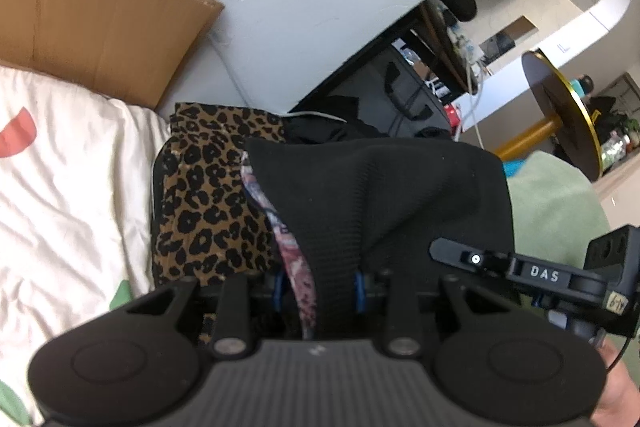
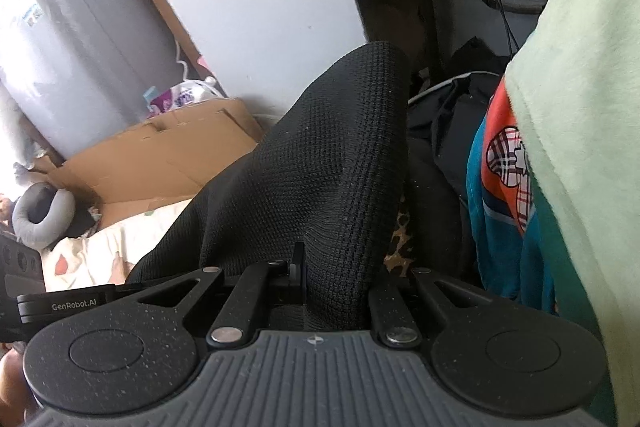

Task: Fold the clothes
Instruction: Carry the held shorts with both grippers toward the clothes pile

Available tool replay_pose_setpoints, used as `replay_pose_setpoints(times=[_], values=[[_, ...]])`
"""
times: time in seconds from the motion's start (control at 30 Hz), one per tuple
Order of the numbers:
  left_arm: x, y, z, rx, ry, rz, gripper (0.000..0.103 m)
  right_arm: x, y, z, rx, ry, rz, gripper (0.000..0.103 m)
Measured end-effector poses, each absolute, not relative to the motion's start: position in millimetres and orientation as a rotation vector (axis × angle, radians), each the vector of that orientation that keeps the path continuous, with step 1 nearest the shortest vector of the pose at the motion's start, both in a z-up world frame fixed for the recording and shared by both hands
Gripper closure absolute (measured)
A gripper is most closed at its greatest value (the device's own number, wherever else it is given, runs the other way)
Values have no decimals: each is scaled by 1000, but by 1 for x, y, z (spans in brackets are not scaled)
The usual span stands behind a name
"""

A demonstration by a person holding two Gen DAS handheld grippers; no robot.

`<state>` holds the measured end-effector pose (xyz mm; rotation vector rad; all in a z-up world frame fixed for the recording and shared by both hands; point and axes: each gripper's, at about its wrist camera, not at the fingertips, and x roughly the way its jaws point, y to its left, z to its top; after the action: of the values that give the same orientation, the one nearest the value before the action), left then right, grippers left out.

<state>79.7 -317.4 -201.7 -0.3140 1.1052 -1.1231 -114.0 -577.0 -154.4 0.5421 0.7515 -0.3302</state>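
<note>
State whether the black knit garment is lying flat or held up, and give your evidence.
Held up: the black knit garment is pinched in both the left gripper and the right gripper, bunching into ridges between them.

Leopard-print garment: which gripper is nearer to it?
Left. The left gripper holds black knit right beside the leopard-print garment; the right gripper sees only a sliver of it past the knit.

My left claw [image 1: 320,287] is showing matte black linkages, silver pivot screws, blue pads (white "DAS" lettering alongside); my right claw [image 2: 336,279] is wearing "GenRobot.AI".
</note>
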Motion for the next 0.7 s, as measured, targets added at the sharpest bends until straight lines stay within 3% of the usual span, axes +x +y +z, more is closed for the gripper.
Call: replay_pose_setpoints(times=[0.7], values=[[155,-374,-264,-300,1128,-1091,70,-22,-660,-225,523,798,-285,94]])
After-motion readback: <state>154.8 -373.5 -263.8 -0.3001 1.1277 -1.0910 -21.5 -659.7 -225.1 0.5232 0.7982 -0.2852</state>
